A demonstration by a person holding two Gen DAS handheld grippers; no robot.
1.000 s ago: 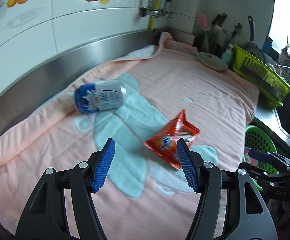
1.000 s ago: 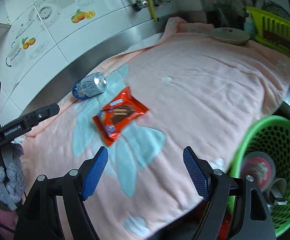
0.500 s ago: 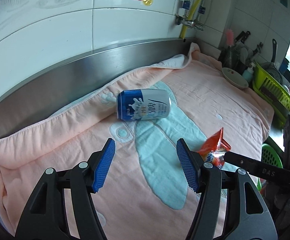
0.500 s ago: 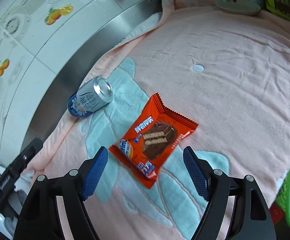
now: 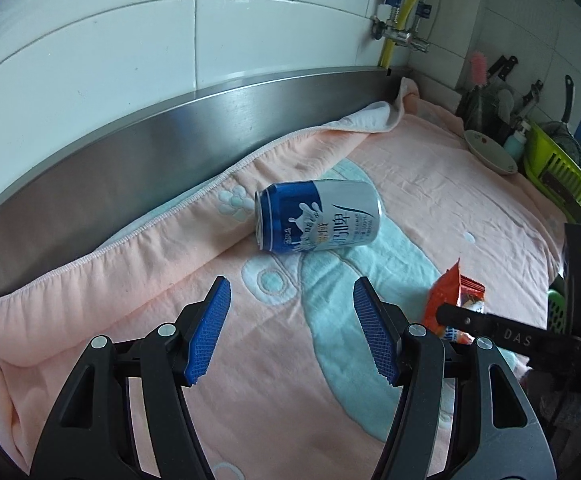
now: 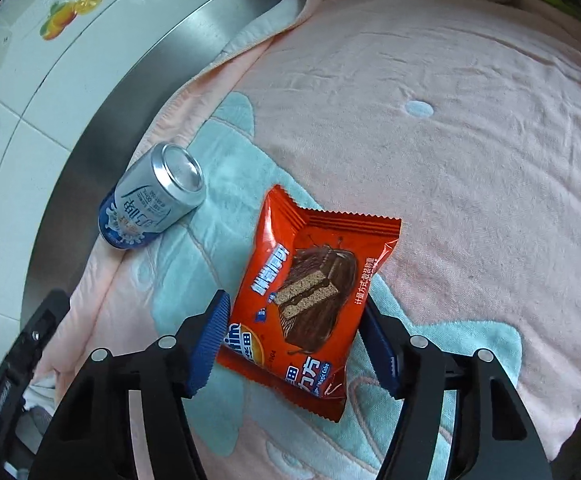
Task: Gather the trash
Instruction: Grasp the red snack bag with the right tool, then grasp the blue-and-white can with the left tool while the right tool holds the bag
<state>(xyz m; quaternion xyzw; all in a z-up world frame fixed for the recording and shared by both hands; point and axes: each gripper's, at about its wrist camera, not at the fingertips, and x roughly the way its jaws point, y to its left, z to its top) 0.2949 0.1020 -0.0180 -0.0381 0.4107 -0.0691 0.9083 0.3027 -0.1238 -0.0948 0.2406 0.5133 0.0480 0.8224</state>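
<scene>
the right gripper (image 6: 290,332) has its jaws closing around the orange snack wrapper (image 6: 310,292), which lies flat on the pink towel (image 6: 450,160) that covers the table. the wrapper is between the two blue pads; they look to be at its side edges, but i cannot tell if they already press it. the left gripper (image 5: 290,332) has its jaws apart and nothing between them. it points toward the blue and white can (image 5: 318,216), which lies on its side on the towel, near the steel back strip (image 5: 170,148) of the table and a little apart from the wrapper.

i think some things can go wrong from here. the wrapper is thin and slippery, so when the jaws squeeze it from the sides it can buckle upward and slide out, or the pads can pinch the soft towel together with it and drag the cloth. the can is round and free to roll, so a touch from only one pad can push it away toward the steel strip. also the two grippers work near each other, and the right one already shows at the edge of the left wrist view, so they can bump.
</scene>
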